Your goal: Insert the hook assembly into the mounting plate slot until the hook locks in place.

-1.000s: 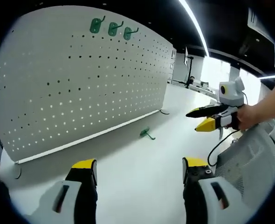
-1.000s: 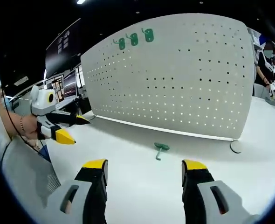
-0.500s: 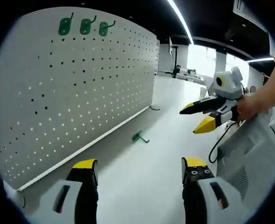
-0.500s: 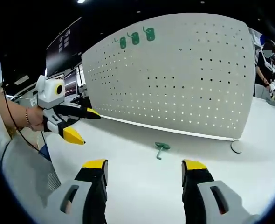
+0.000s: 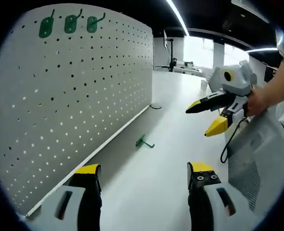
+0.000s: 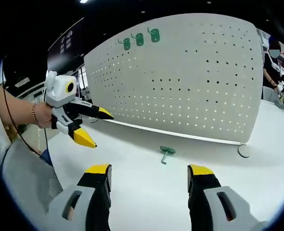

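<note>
One green hook [image 5: 144,141] [image 6: 166,153] lay loose on the table [image 6: 142,183] near the pegboard [image 5: 74,96] [image 6: 180,77]. Left gripper [image 5: 141,174] [image 6: 95,126] and right gripper [image 6: 148,177] [image 5: 205,117] fingers were spread, holding nothing. Three hooks [image 6: 139,39] hung up top.

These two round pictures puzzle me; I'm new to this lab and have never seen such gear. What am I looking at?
A person holds a hand-held gripper in each hand, and each carries a fisheye camera looking along its own yellow-tipped jaws. In the left gripper view, the left gripper is open and empty; the right gripper enters from the right. The right gripper view shows the reverse, with the left gripper at left. Nothing is held. A loose green hook lies on the white table before an upright pegboard, where three hooks hang.
</note>
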The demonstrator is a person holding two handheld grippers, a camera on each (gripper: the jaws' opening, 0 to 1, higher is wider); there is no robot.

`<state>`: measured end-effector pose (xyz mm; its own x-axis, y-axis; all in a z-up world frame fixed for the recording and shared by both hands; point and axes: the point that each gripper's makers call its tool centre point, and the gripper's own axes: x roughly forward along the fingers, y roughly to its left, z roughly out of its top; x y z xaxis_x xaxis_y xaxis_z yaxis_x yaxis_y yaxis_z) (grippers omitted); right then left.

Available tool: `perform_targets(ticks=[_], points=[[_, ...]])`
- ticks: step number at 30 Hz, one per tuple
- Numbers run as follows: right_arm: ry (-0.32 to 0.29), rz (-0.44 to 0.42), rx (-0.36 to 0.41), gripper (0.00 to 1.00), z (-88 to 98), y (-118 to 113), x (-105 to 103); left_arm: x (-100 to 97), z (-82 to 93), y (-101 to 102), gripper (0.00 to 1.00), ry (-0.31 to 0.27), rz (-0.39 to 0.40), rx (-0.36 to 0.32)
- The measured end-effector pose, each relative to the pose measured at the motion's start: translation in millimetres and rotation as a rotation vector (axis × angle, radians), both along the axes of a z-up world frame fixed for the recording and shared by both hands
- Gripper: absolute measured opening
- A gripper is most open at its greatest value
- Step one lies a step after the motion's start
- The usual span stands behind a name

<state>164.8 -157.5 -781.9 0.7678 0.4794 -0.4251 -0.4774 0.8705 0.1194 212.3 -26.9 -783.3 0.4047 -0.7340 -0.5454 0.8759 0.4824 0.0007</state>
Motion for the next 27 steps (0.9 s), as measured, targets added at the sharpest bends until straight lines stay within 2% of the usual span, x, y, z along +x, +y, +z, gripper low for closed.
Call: perform_targets(ticks=[27], points=[[0.015,0.013,-0.003,0.61,-4.2,1,-3,12.3,-16.4,-29,0.75,0.035,-0.169,0.13]])
